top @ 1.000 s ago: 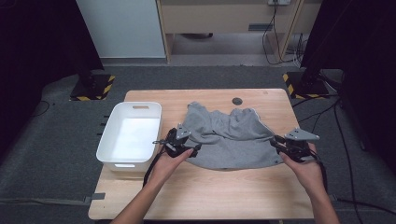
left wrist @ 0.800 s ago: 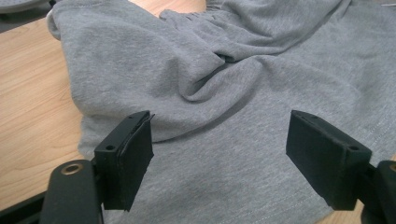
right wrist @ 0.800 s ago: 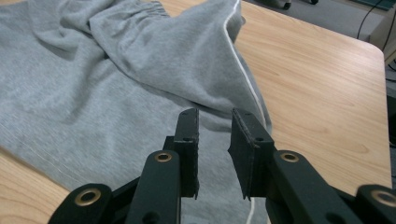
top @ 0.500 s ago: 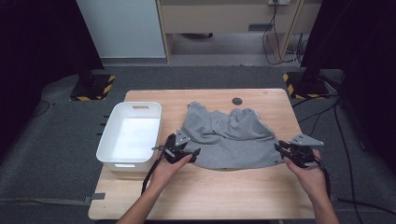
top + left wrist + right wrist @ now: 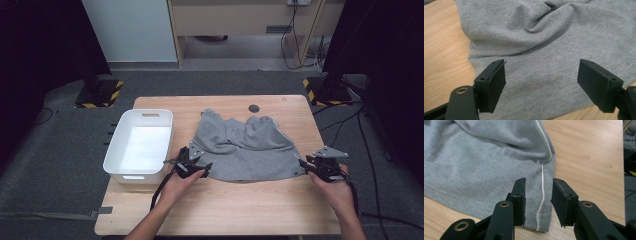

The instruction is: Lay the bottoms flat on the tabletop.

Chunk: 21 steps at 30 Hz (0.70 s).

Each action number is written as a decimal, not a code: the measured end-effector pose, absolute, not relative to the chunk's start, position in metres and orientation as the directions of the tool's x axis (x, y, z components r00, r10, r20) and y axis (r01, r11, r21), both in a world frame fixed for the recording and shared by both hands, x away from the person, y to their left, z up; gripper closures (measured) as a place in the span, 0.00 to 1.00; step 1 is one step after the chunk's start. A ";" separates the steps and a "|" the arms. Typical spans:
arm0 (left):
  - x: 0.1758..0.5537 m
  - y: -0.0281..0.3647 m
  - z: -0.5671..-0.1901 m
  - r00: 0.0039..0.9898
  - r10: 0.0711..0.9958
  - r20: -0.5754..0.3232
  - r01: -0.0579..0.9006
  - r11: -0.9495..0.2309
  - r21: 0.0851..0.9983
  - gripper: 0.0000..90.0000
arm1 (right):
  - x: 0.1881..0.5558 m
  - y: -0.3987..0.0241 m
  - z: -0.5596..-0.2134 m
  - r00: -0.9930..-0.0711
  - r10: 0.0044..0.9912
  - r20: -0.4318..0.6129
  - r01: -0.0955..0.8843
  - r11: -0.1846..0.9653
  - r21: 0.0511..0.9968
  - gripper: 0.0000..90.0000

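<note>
Hovering over a grey garment (image 5: 245, 150) spread mid-table

Left gripper (image 5: 192, 165) stands wide at the hem's left corner, gripping nothing; right gripper (image 5: 312, 167), jaws narrow and just opening, straddles the white seam (image 5: 542, 195) at its right corner, pads clear of the cloth.

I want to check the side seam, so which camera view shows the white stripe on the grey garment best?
The right gripper view: the white stripe runs down to the hem between the open jaws. The high view shows it as a thin line along the grey garment. The left gripper view shows plain cloth.
</note>
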<state>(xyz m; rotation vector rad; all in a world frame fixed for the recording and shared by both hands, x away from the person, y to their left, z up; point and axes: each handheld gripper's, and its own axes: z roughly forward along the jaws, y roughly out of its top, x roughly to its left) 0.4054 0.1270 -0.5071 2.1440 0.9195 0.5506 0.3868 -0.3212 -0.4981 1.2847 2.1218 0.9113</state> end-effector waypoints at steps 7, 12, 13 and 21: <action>0.406 0.128 -0.511 0.635 0.766 0.105 0.443 -0.472 0.762 0.24 | 0.390 -0.326 -0.512 -0.420 0.906 -0.058 0.617 0.332 0.714 0.66; 0.407 0.128 -0.513 0.633 0.768 0.099 0.449 -0.468 0.762 0.24 | 0.392 -0.327 -0.519 -0.422 0.906 -0.044 0.645 0.334 0.688 0.63; 0.407 0.127 -0.513 0.633 0.767 0.102 0.448 -0.471 0.760 0.24 | 0.393 -0.327 -0.521 -0.422 0.906 -0.041 0.651 0.334 0.681 0.63; 0.408 0.127 -0.515 0.623 0.775 0.111 0.449 -0.470 0.760 0.24 | 0.394 -0.330 -0.522 -0.455 0.890 0.033 0.663 0.314 0.679 0.91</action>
